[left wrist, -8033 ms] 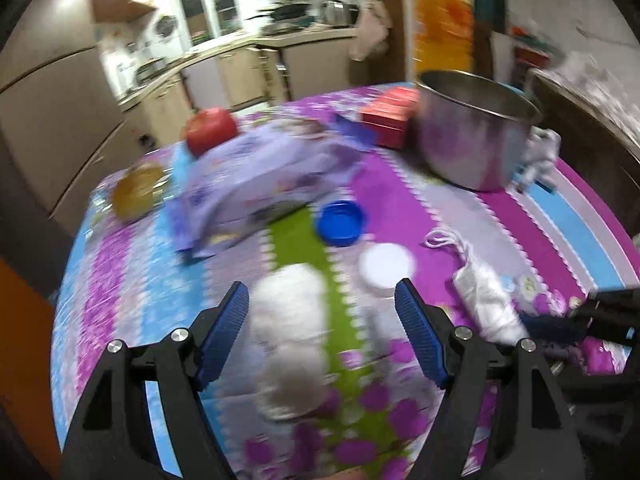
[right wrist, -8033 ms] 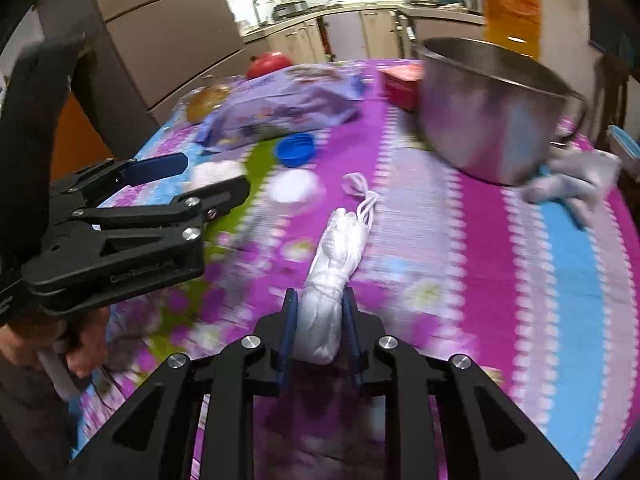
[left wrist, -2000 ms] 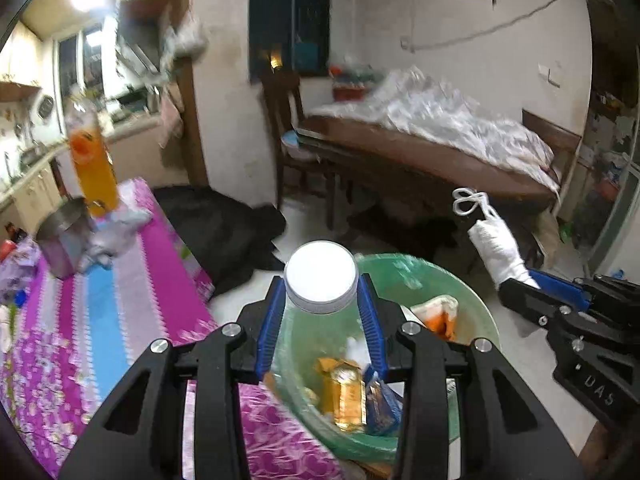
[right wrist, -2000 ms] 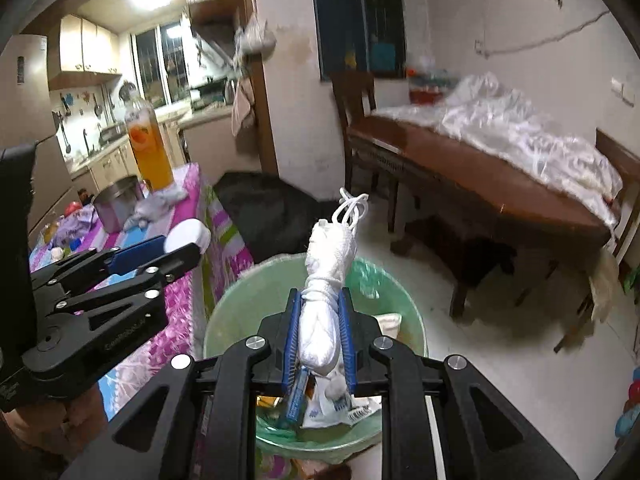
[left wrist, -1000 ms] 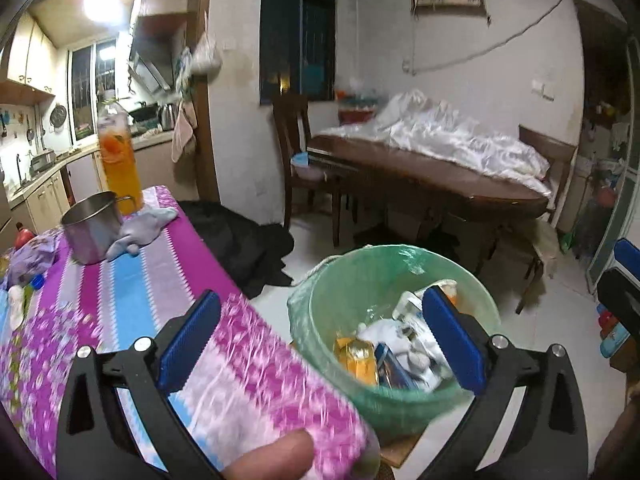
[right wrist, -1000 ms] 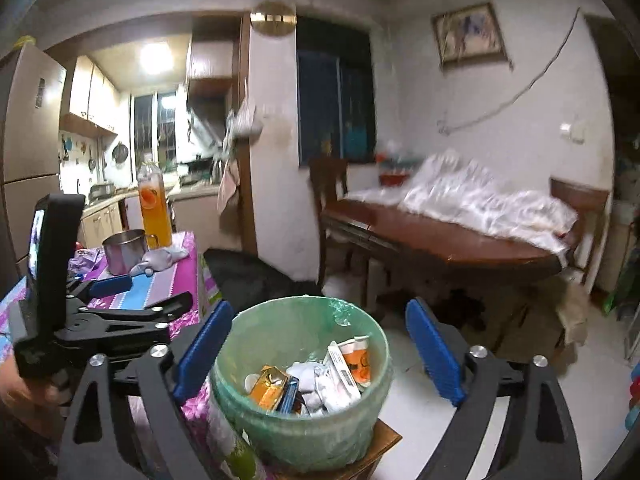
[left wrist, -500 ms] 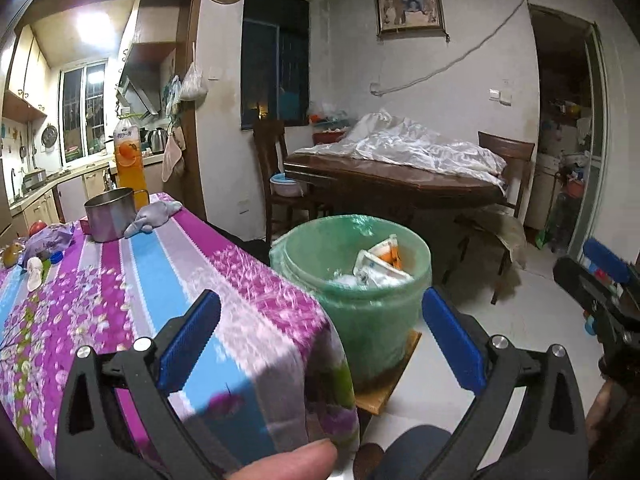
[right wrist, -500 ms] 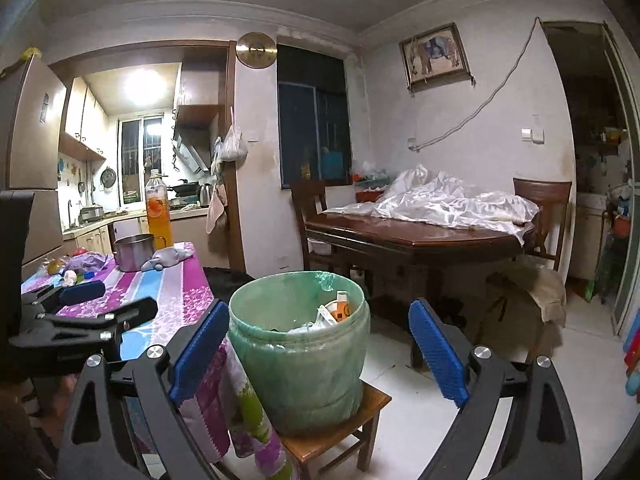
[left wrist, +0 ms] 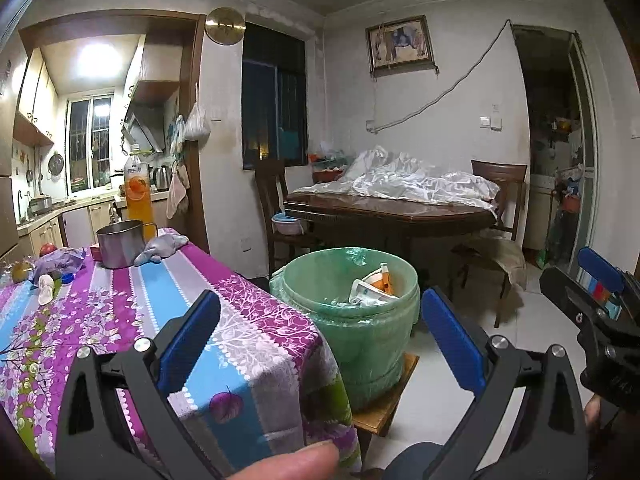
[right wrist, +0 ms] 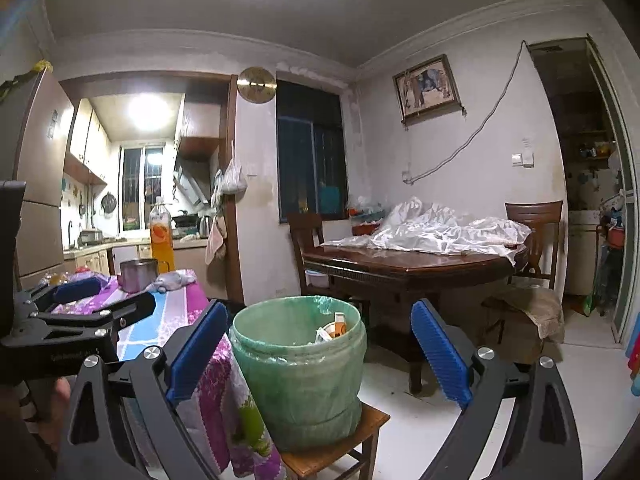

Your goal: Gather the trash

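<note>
A green bin lined with a green bag (left wrist: 352, 344) (right wrist: 300, 376) stands on a low wooden stool (right wrist: 340, 452) beside the table corner, with cartons and wrappers inside. My left gripper (left wrist: 320, 340) is open and holds nothing, back from the bin over the table's near corner. My right gripper (right wrist: 320, 348) is also open and holds nothing, with the bin framed between its blue pads. A white crumpled piece (left wrist: 45, 286) lies far back on the tablecloth. Each gripper shows at the edge of the other's view.
The purple, blue and white tablecloth (left wrist: 120, 320) carries a steel pot (left wrist: 120, 242), an orange drink bottle (left wrist: 138, 196), a grey cloth (left wrist: 162, 248) and a purple pack (left wrist: 60, 262). A dark wooden table (right wrist: 408, 268) with chairs stands behind the bin. White floor lies to the right.
Both grippers let go of their trash over the bin, opened, and have drawn back and up. The bin now looks smaller and farther off.
</note>
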{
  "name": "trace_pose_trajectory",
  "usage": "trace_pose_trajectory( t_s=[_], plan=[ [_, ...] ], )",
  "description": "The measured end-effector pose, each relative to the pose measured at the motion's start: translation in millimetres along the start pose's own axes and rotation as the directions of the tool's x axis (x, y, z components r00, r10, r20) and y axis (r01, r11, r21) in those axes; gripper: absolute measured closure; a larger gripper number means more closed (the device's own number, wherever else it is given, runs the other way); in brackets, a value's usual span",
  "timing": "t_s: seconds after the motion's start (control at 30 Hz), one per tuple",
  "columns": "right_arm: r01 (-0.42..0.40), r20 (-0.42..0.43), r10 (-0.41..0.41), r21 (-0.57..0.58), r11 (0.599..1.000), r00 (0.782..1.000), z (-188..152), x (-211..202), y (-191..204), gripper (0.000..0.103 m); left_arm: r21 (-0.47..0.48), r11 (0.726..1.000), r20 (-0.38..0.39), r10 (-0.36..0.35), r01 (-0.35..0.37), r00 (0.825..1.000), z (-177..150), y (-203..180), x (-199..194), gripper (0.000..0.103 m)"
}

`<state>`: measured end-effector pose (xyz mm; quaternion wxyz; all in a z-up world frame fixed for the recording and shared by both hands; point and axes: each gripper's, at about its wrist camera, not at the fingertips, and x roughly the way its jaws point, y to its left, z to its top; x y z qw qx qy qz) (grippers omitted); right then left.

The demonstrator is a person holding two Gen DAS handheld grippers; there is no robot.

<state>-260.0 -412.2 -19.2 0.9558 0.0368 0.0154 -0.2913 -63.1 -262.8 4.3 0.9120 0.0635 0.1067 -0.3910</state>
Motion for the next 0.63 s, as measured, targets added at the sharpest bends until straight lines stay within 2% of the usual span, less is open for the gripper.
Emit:
trace_pose_trajectory(
  t_s=[0.23, 0.4, 0.63],
  plan=[
    [-0.006, -0.012, 0.006, 0.006, 1.0, 1.0, 1.8, 6.9, -1.8, 0.009, 0.002, 1.0, -0.02, -0.004, 0.004, 1.0, -1.5, 0.1, 5.1, 0.006],
    [-0.004, -0.017, 0.004, 0.007, 1.0, 1.0, 2.3, 11.3, -3.3, 0.008, 0.039, 0.999, -0.022, -0.03, 0.031, 0.999, -3.3, -5.3, 7.2, 0.006],
    [0.009, -0.016, -0.009, 0.014, 1.0, 1.0, 2.7, 16.5, -7.0, 0.005, 0.011, 1.0, -0.054, -0.014, 0.015, 0.998, -6.5, -1.0, 15.6, 0.006]
  ],
)
